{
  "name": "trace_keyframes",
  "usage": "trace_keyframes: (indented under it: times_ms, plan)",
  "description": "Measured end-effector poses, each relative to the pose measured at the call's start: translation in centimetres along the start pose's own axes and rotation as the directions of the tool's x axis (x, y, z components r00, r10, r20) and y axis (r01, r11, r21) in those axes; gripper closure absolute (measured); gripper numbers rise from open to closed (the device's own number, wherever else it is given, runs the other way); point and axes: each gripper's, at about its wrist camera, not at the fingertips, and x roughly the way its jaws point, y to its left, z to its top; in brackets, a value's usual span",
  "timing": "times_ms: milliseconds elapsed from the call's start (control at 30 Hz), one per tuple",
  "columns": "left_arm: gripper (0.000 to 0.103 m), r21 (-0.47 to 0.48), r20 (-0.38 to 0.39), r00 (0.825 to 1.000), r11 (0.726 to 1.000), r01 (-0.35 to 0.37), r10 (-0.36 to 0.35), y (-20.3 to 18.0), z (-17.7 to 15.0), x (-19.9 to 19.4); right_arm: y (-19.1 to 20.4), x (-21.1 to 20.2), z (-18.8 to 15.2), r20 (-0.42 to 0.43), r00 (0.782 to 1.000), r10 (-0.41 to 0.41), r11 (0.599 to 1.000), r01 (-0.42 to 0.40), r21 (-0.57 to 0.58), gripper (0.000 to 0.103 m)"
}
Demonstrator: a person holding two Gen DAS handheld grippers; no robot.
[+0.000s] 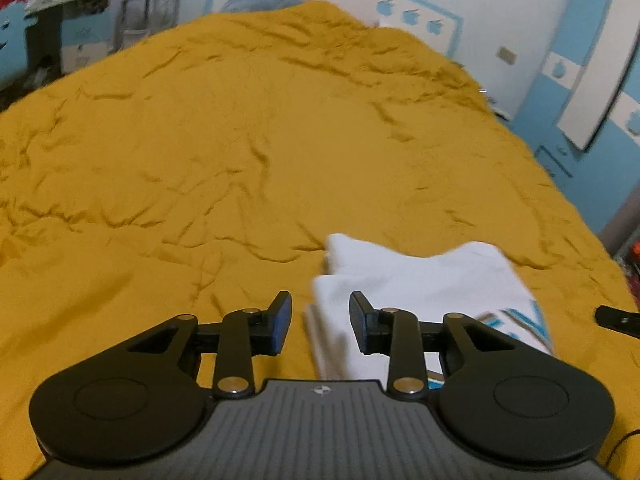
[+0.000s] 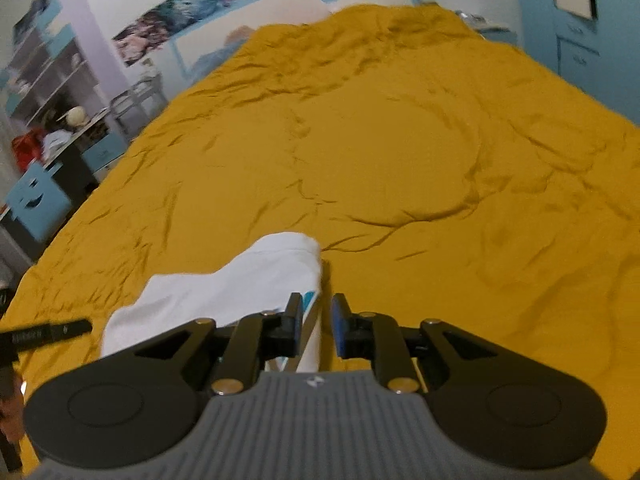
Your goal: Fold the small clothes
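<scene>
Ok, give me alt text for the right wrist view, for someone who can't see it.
The right gripper, jaws slightly apart, straddles the right edge of a white garment with a blue print, lying on a wrinkled mustard bedspread. The left gripper tip pokes in from the left edge. Behind the bed are a cluttered desk and blue-and-white walls.

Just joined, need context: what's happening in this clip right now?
A person with a handheld tool in each hand is folding a small white garment with blue print on a bed covered by a mustard-yellow bedspread. The left tool is open over the garment's left edge; the right tool is open at its right edge. Neither has fabric clamped. The garment lies bunched and partly doubled over, not yet a neat fold.
</scene>
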Motion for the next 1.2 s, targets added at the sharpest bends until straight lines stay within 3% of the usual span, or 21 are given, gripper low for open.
trace_keyframes:
  times_ms: [267, 433, 633, 833, 933, 1200]
  plan:
    - [0.065, 0.126, 0.002, 0.993, 0.985, 0.12, -0.122, -4.3, -1.8, -5.0, 3.6, -5.1, -3.3, -0.005, 0.997, 0.071, 0.978, -0.07, -0.197, 0.086]
    - [0.065, 0.188, -0.049, 0.983, 0.965, 0.182, -0.176, -6.3, -4.0, -6.4, 5.9, -7.6, -6.4, 0.013, 0.997, 0.08, 0.949, -0.072, -0.308, 0.078]
    - [0.065, 0.239, -0.14, 0.978, 0.953, 0.184, -0.153, -7.6, -6.9, -5.3, 6.7, -8.1, -9.8, -0.02, 0.997, 0.076, 0.925, -0.078, -0.371, 0.074]
    - [0.066, 0.231, -0.208, 0.972, 0.961, 0.153, -0.105, -6.3, -9.5, -4.2, 5.7, -7.1, -12.4, -0.078, 0.997, 0.002, 0.927, -0.032, -0.375, 0.074]
    - [0.067, 0.218, -0.22, 0.969, 0.963, 0.159, -0.111, -5.6, -10.4, -3.8, 4.9, -6.0, -14.0, -0.132, 0.991, -0.029, 0.93, -0.022, -0.367, 0.074]
    - [0.069, 0.274, -0.22, 0.972, 0.951, 0.144, -0.084, -5.3, -12.8, -2.3, 3.6, -3.1, -16.4, -0.175, 0.984, -0.042, 0.936, -0.022, -0.351, 0.074]
